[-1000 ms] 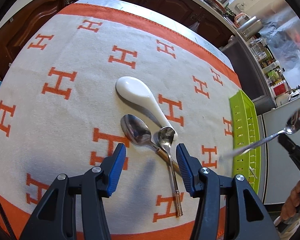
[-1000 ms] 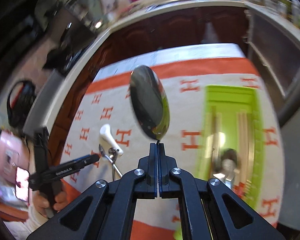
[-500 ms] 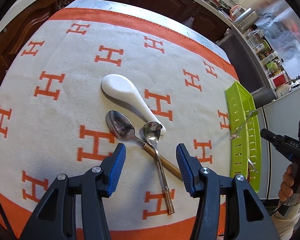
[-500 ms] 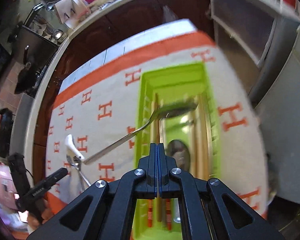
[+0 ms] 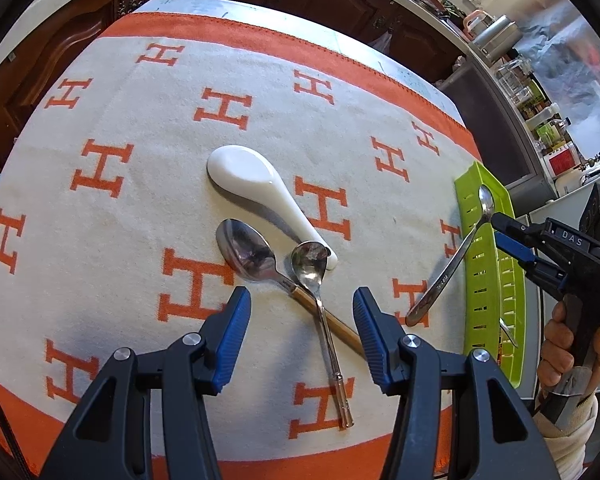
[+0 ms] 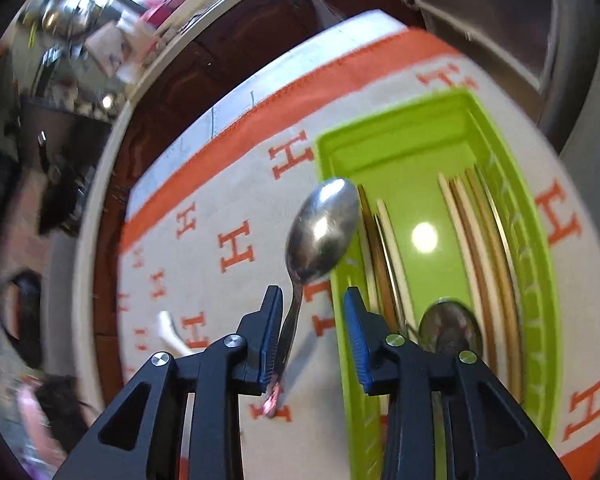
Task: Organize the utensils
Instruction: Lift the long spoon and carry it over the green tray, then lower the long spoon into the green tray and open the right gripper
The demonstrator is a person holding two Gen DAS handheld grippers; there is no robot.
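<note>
1. Right now the right hand-held gripper (image 6: 311,334) has its blue-padded jaws opening. The slim polished steel teaspoon (image 6: 322,232) stands between them, its handle just beside the left pad, and no pad seems to press on it.
2. That teaspoon is tilted, its bowl above the near wall of the lime-green slotted plastic utensil tray (image 6: 540,304) and its handle end down toward the cloth outside. Light, rigid and slick, it will probably slide or tip as it is let go.
3. The left hand-held gripper (image 5: 300,328) hovers half open and empty above the crossed handles of two more spoons.
4. Those are a steel spoon with a wooden handle (image 5: 248,252) and a smaller all-steel spoon (image 5: 310,268), which lies across that handle. Both are stiff and slippery, so the narrow handle, pinched across its width, is the place to grip.
5. Beyond them a glossy white ceramic soup spoon (image 5: 256,188) lies on the cream cloth with orange H marks (image 5: 100,168) covering the desk. It is heavier and chippable, so a firm hold on its thick handle suits best.
</note>
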